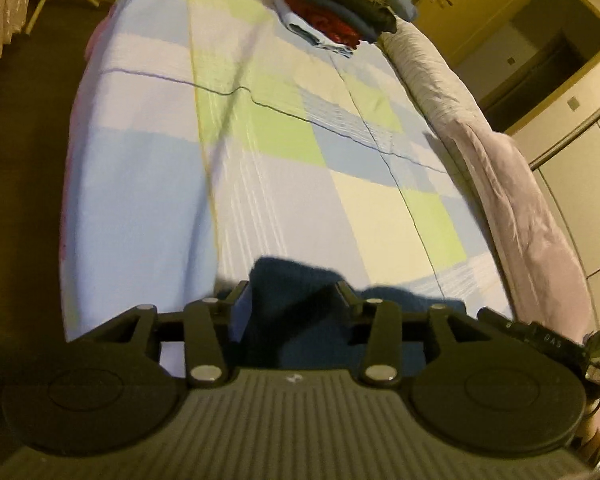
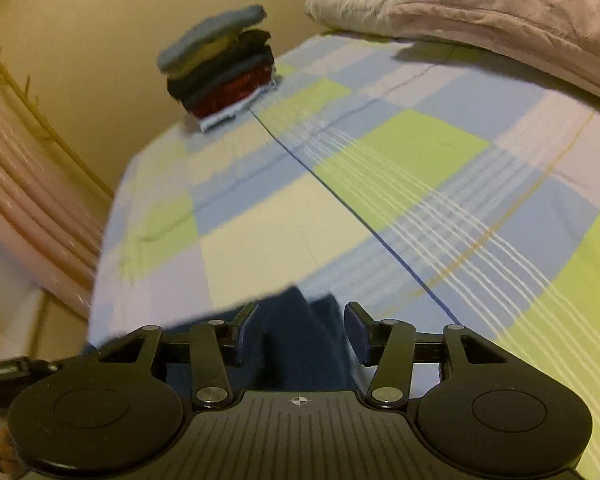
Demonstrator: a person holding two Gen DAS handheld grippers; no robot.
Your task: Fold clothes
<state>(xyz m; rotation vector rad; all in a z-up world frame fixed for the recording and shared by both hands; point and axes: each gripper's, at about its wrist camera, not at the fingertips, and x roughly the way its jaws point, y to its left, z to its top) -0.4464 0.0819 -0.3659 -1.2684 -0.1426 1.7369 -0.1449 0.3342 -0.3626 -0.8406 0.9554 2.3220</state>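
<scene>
Dark blue cloth, the garment [image 1: 292, 312] being folded, lies at the near edge of the bed and rises in a bunched ridge between the fingers of both tools. In the left wrist view, the left gripper [image 1: 293, 292] has its fingers spread apart, and the garment fills the gap between them; whether either finger presses on the fabric cannot be told. In the right wrist view, the right gripper [image 2: 300, 330] likewise stands with its fingers apart, its blue pads [image 2: 356, 330] flanking a peaked fold of the same garment [image 2: 300, 344]; the fold sits nearer the left pad, and contact cannot be confirmed. The tip of a second tool [image 1: 540, 336] shows at the right edge of the left wrist view, just beside the garment.

The garment rests on a checked bedsheet [image 1: 284, 152] of pale blue, green, cream and white squares, crossed by thin dark lines. At the far end of the bed stands a stack of folded clothes [image 1: 340, 4], with red, dark and grey-blue layers on a pale bottom piece; it is well apart from the garment. A long pale pink duvet [image 1: 500, 168] lies rolled along one side of the bed. Beyond it are yellowish wardrobe doors [image 1: 572, 112]. A curtain [image 1: 4, 4] hangs at the far left in the left wrist view.
</scene>
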